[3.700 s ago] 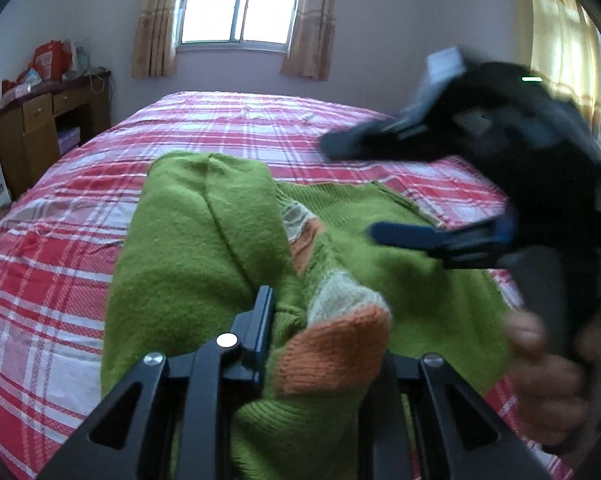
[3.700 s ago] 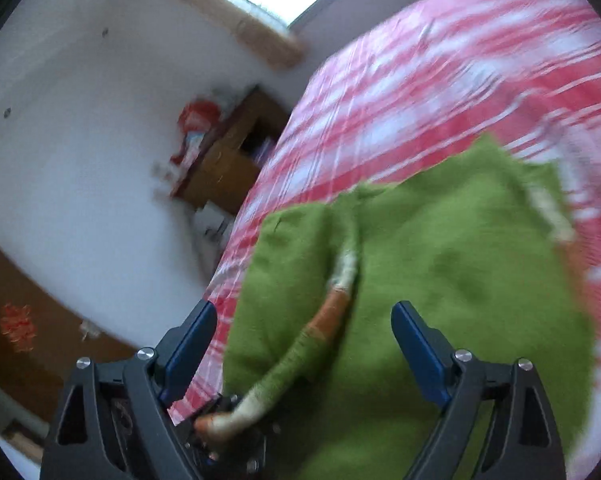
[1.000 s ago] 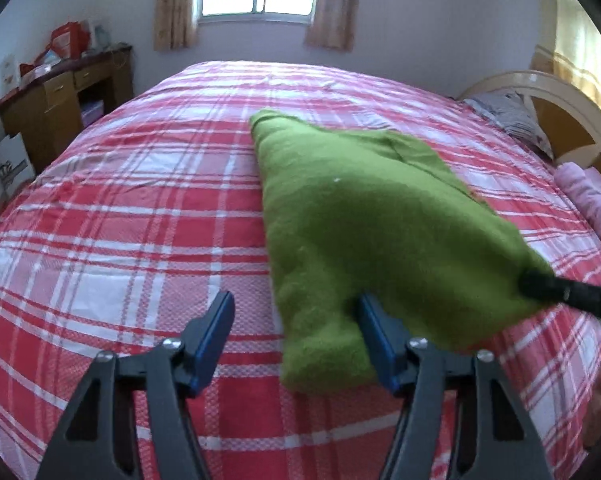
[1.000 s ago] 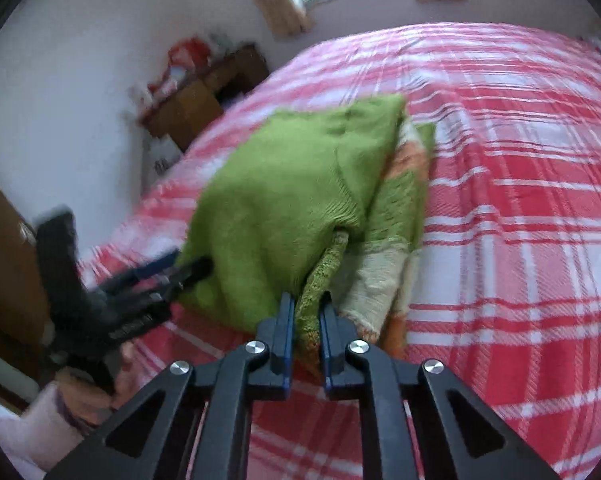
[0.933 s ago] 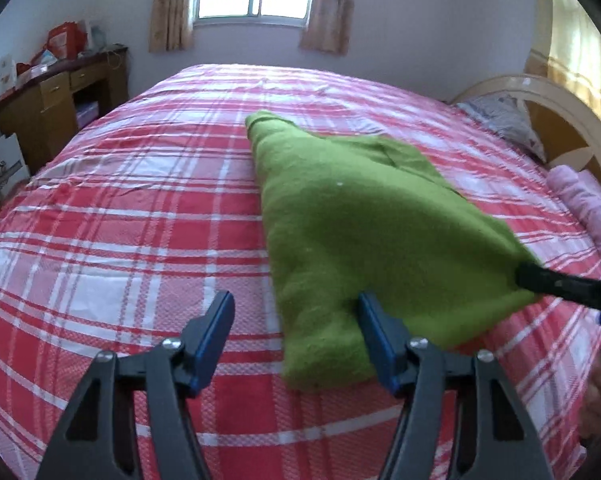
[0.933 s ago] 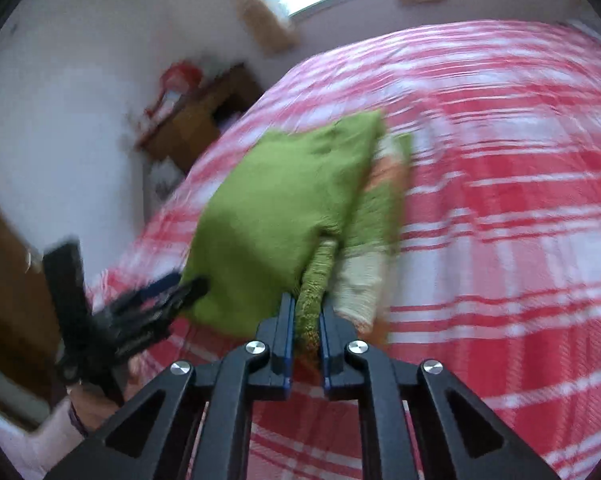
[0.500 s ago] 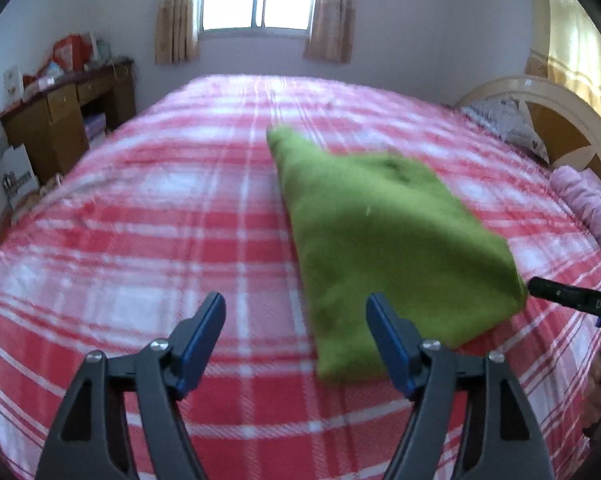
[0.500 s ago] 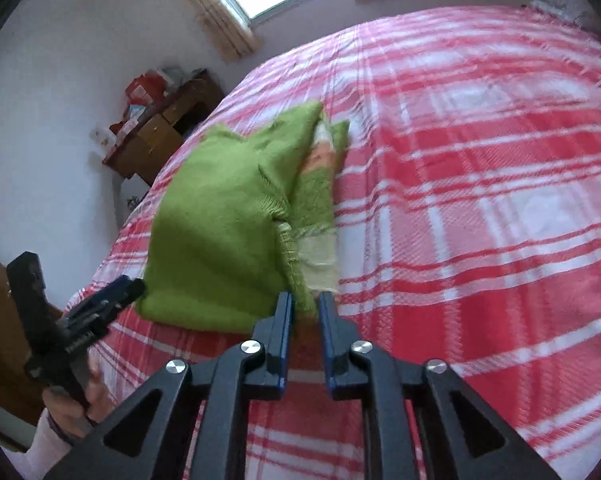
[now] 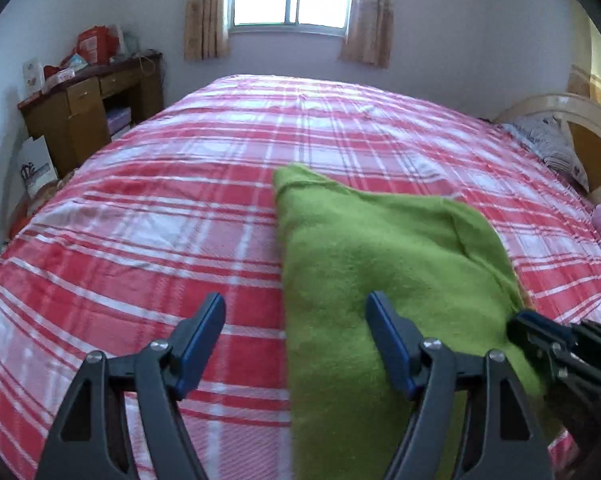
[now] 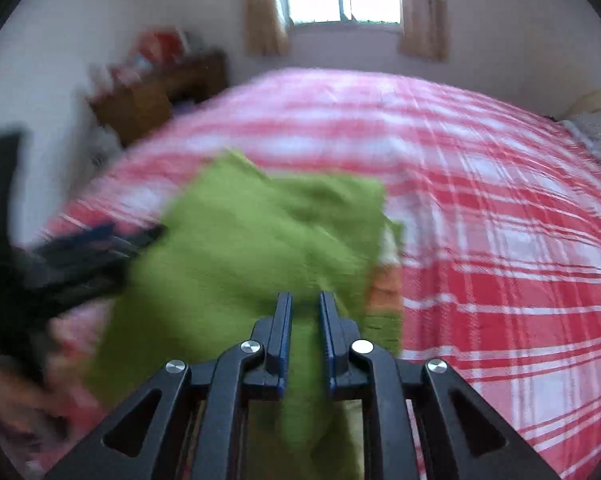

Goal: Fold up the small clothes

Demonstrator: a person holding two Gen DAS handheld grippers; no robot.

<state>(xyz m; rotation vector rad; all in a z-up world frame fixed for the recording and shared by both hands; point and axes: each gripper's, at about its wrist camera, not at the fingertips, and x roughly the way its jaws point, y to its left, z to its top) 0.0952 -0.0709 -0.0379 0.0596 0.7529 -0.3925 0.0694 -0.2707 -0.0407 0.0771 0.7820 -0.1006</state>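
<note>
- We see the green sweater (image 9: 380,280) lying on the red plaid bed (image 9: 160,208), folded into a compact wedge, with its pale and orange striped parts peeking out from under the right edge in the right wrist view.
- Our left gripper (image 9: 296,332) hangs over the near left edge of the sweater with its jaws spread wide and nothing between them; one finger is over bare bedspread, the other over green cloth.
- Our right gripper (image 10: 304,332) has its jaws nearly together, and green cloth shows in the narrow gap. We judge it is pinching a fold of the sweater at the near right corner, though blur in that view keeps us from being sure how firm the hold is.
- In the left wrist view the tip of the right gripper sits at the sweater's near right edge.
- We judge that the main folds are done and we are at the finishing step: setting the bundle down and tidying it.
- The next move calls for letting go with the right gripper without dragging the top layer, then tucking the striped edge under or pressing the stack flat.
- A wooden desk (image 9: 88,116) stands by the wall, well apart from the work.
</note>
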